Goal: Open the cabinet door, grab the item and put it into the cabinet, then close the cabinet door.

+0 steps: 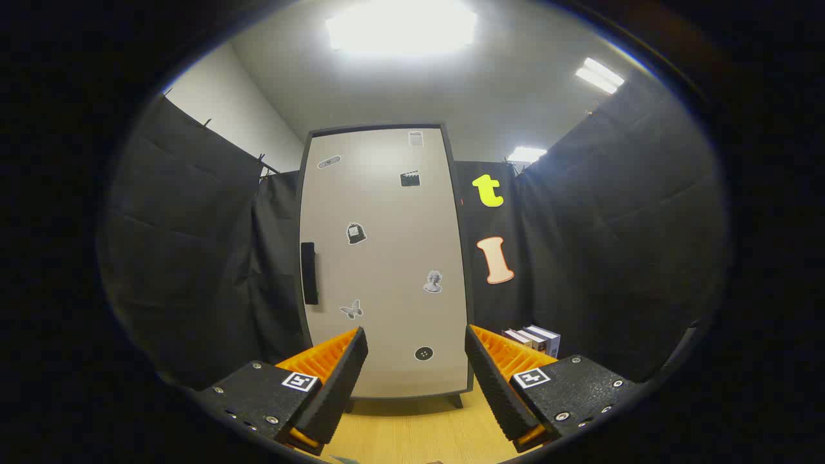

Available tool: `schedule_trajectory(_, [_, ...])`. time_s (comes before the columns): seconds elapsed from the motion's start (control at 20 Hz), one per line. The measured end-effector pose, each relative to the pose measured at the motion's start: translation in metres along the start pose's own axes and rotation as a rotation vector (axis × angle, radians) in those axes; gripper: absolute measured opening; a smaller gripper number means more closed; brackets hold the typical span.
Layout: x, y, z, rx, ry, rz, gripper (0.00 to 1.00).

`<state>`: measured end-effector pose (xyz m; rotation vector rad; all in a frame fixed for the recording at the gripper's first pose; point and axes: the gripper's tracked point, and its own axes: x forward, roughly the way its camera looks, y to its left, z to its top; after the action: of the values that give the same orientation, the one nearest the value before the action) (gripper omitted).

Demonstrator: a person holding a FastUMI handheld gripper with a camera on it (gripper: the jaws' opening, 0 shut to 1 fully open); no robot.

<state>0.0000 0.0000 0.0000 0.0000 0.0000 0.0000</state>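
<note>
Held out ahead of the camera, the gripper (416,341) had its two fingers spread wide apart with nothing between them. Their tips framed the lower part of the cabinet door (385,258), which stood a little way beyond them and was not touched by either one.

That door was closed, a tall pale panel in a dark frame, standing upright on short legs on the wooden floor (419,428). A dark vertical handle (309,273) sat on the door's left edge, about halfway up, above and slightly left of the left finger (341,380). Small stickers were scattered over the panel, among them a butterfly (352,310) near the handle and a round button-like one (423,353) low down, just ahead of the gap between the fingers.

To the right of the cabinet, past the right finger (493,380), a few books (535,339) stood together low against the black cloth wall (619,245); these appeared to be the item for the cabinet, though it could not be told for certain. They were well apart from the door handle, on the opposite side of the cabinet. Bright ceiling lights (403,26) shone overhead.
</note>
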Motion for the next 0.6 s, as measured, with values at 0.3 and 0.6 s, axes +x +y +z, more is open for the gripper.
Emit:
schedule_trajectory(0.3, [0.0016, -0.0006, -0.0068, -0.009, 0.018, -0.003, 0.94])
schedule_trajectory(0.6, [-0.0026, -0.0048, -0.0073, -0.004, 0.010, -0.009, 0.94])
